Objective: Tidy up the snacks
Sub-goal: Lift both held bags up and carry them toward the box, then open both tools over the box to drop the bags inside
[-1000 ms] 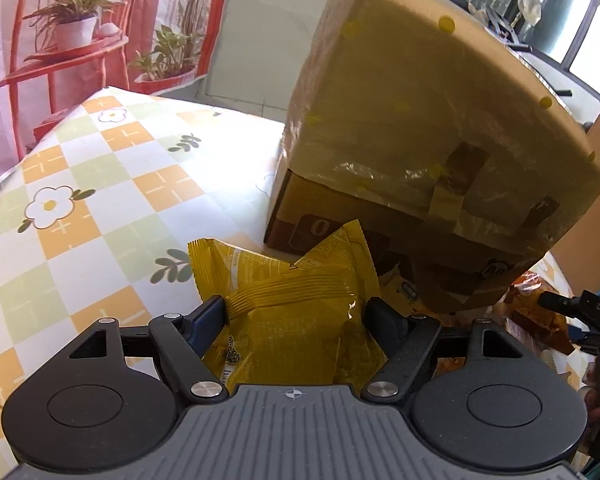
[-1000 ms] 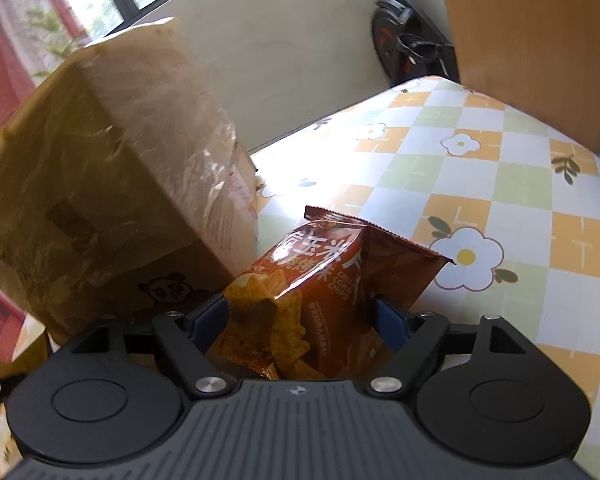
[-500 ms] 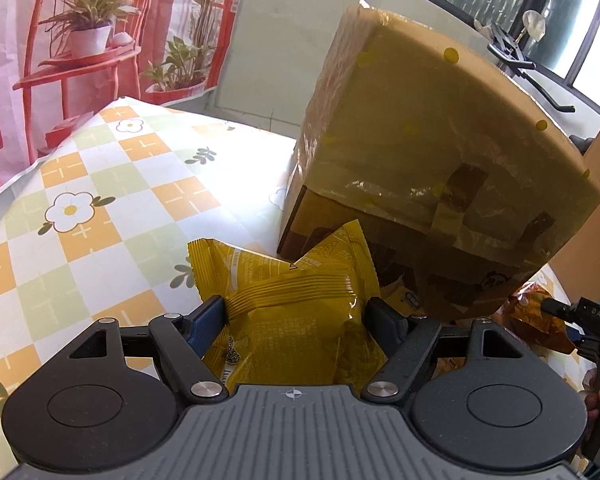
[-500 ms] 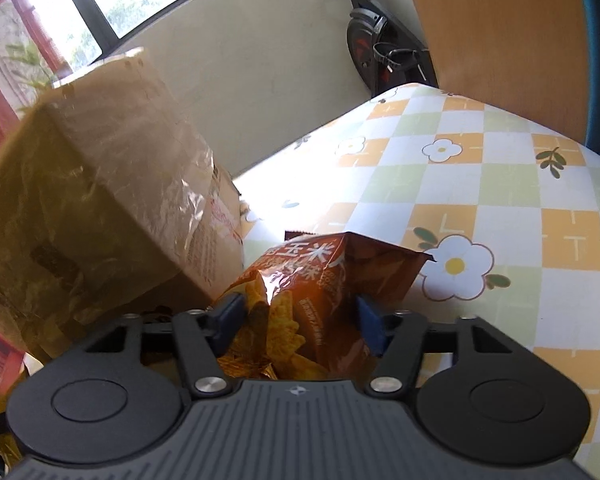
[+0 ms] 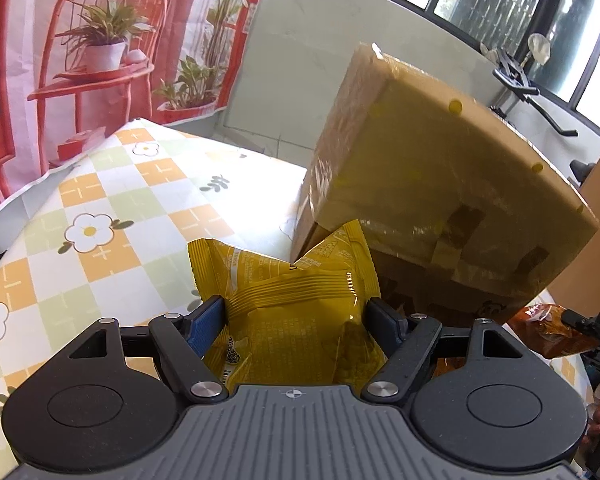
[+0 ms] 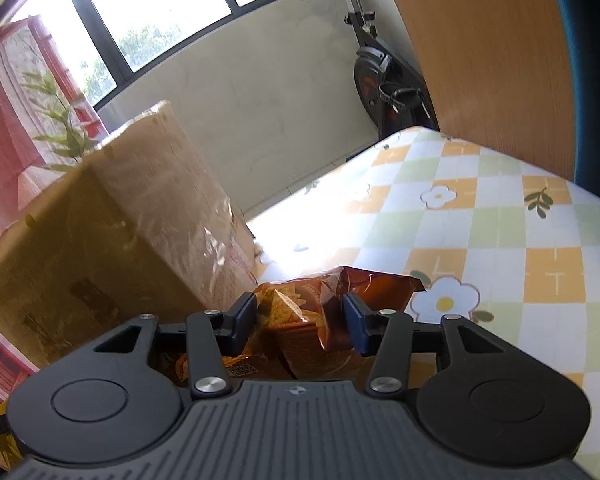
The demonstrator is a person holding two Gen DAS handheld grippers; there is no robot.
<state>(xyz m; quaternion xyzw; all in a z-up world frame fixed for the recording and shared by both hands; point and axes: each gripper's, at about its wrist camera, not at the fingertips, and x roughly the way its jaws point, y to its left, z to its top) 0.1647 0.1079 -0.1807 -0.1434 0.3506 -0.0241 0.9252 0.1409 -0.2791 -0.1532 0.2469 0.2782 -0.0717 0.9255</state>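
A table [image 5: 100, 208] under a checked cloth of orange, green and white squares with daisies and leaf sprigs carries everything. A tape-wrapped cardboard box [image 5: 432, 184] stands on it towards the far edge; it shows in the right wrist view too [image 6: 112, 224], with bare cloth [image 6: 500, 240] stretching away to its right. Whether the snack bags near the box rest on the cloth cannot be told from either view.

Left hand-held gripper [image 5: 296, 320] wide, gripping; right hand-held gripper [image 6: 300, 322] closing, tilted down.
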